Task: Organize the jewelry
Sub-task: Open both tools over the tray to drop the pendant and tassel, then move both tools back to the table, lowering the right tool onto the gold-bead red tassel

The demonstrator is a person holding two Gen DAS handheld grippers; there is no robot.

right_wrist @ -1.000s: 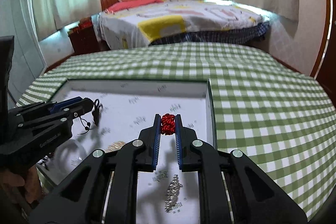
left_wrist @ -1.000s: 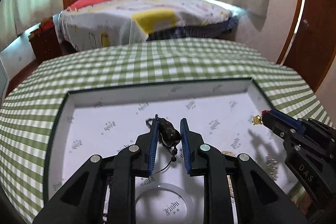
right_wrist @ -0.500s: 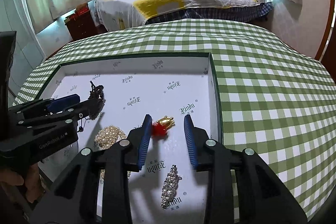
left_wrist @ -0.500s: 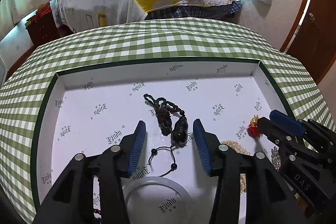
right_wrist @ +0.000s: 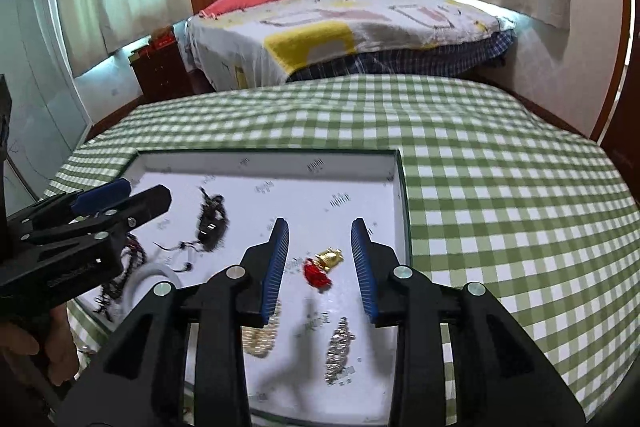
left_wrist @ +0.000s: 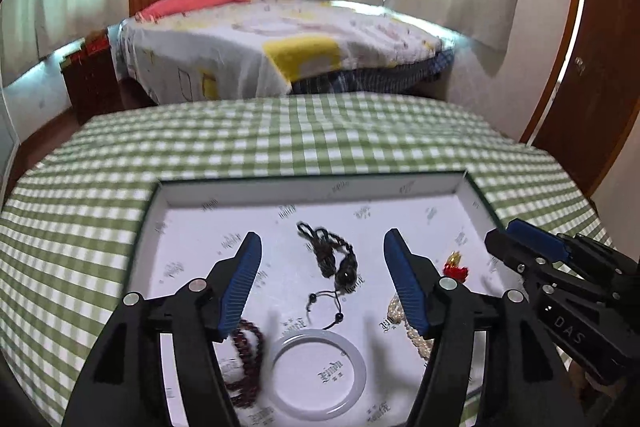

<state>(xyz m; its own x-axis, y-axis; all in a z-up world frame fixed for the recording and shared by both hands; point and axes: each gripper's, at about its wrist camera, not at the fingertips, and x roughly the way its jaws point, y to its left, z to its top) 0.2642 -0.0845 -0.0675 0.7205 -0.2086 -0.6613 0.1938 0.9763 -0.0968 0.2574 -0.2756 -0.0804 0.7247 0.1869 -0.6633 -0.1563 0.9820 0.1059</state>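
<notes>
A white-lined box (left_wrist: pixel 168 195) (right_wrist: pixel 394 163) sits on the green checked table. In it lie a black cord necklace with a dark pendant (left_wrist: pixel 334 259) (right_wrist: pixel 212 217), a red and gold charm (left_wrist: pixel 456 269) (right_wrist: pixel 322 267), a pearl strand (left_wrist: pixel 416 335), a dark red bead bracelet (left_wrist: pixel 246 351), a white bangle (left_wrist: pixel 318 371) and a silver brooch (right_wrist: pixel 338 351). My left gripper (left_wrist: pixel 322 243) is open above the black necklace. My right gripper (right_wrist: pixel 320 229) is open above the red charm. Both are empty.
The green checked tablecloth (right_wrist: pixel 500 207) spreads around the box, with wide cloth to its right. A bed (left_wrist: pixel 280 43) stands beyond the table's far edge. A brown door (left_wrist: pixel 592 67) is at the right.
Both grippers opened and let go: the black necklace and the red charm now lie in the box. Both grippers have since lifted and drawn back, jaws wider.
</notes>
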